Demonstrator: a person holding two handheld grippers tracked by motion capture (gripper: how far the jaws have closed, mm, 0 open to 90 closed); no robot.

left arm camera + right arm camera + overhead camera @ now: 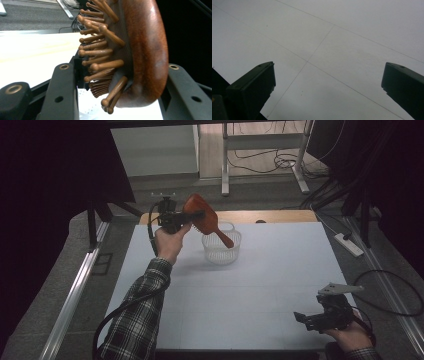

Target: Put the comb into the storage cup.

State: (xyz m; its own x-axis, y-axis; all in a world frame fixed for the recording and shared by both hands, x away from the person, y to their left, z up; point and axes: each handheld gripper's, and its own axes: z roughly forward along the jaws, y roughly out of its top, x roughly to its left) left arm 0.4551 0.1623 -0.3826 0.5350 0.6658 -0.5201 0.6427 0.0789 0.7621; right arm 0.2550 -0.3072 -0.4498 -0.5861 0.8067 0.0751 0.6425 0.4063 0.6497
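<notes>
A reddish-brown wooden hairbrush (206, 220) hangs over a small white mesh basket (221, 251) at the far middle of the table, its handle slanting down into the basket. My left gripper (194, 216) is shut on the brush head. In the left gripper view the brush head (145, 50) sits clamped between the two black jaws, with its wooden bristles (100, 52) pointing left. My right gripper (301, 319) rests low at the near right of the table, held by a hand. Its jaws (328, 85) stand wide apart over the bare white tabletop (332, 37), nothing between them.
The white table (250, 290) has a wooden strip (270, 216) along its far edge. Beyond it stand metal frame legs (225, 165) and loose cables (270, 162) on the floor. A white power strip (351, 245) lies off the right edge. Black curtains flank both sides.
</notes>
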